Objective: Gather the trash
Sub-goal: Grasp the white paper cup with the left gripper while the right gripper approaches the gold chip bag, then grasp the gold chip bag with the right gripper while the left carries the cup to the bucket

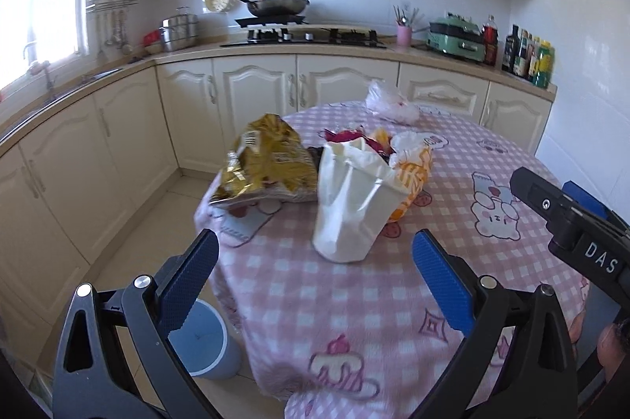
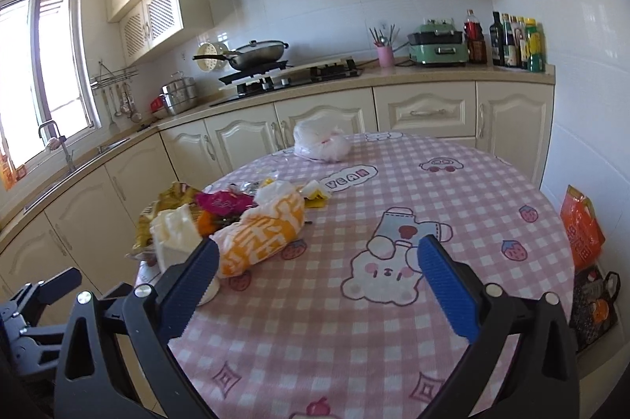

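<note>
Two wrappers beside crumpled cup

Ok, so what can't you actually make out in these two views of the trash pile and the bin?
- Blue bin: left wrist view, its inside partly hidden by the left gripper; out of the right wrist view.
- Items behind the white paper cup and gold snack bag: mostly covered, kind unclear.
- Cup's lower part: right wrist view, hidden by the right gripper.
- Clear plastic bag: contents too blurred.
- Bottle labels: too small.
</note>
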The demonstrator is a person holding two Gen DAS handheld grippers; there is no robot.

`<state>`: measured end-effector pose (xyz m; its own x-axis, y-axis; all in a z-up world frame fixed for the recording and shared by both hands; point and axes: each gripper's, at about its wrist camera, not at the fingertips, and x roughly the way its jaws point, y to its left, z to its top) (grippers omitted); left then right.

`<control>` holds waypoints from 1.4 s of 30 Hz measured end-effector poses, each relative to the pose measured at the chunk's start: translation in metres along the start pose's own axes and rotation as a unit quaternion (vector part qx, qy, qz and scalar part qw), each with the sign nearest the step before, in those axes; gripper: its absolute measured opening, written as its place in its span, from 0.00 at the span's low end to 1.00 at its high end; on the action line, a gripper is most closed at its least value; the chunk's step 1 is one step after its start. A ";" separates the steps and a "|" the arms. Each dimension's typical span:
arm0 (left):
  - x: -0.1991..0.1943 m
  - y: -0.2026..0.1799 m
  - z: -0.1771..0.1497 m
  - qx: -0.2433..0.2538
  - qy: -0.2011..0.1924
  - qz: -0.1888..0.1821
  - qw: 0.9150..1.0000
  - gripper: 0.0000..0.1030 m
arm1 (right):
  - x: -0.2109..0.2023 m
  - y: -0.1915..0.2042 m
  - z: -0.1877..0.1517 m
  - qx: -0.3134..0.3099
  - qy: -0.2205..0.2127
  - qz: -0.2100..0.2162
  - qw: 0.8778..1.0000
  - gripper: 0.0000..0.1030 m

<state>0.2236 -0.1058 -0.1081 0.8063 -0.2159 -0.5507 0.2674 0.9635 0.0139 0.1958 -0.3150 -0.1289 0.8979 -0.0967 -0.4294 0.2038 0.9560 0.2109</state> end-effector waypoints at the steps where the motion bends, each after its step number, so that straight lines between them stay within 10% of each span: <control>1: 0.007 -0.002 0.002 0.007 0.003 -0.001 1.000 0.93 | 0.005 -0.003 0.001 0.004 0.003 -0.001 1.000 0.96; 10: 0.062 -0.015 0.017 0.021 0.042 -0.030 0.998 0.62 | 0.045 -0.011 0.009 0.018 0.028 0.003 0.999 0.96; 12: 0.067 -0.014 0.018 0.015 0.048 -0.050 0.998 0.42 | 0.048 -0.010 0.009 0.020 0.035 0.006 0.999 0.96; 22: 0.023 0.010 0.007 -0.029 0.000 -0.117 0.993 0.34 | 0.043 0.013 0.015 0.002 0.031 0.023 0.999 0.96; 35: -0.009 0.127 0.002 -0.126 -0.044 0.026 0.991 0.34 | 0.089 0.158 0.011 -0.101 0.092 0.123 0.983 0.95; 42: 0.004 0.164 -0.001 -0.153 -0.034 0.050 0.986 0.34 | 0.139 0.218 0.007 -0.140 0.143 0.109 0.974 0.46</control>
<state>0.2700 0.0515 -0.1090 0.8564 -0.1184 -0.5025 0.0223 0.9809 -0.1930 0.3673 -0.1215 -0.1365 0.7544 0.1602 -0.6365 -0.1308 0.9870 0.0934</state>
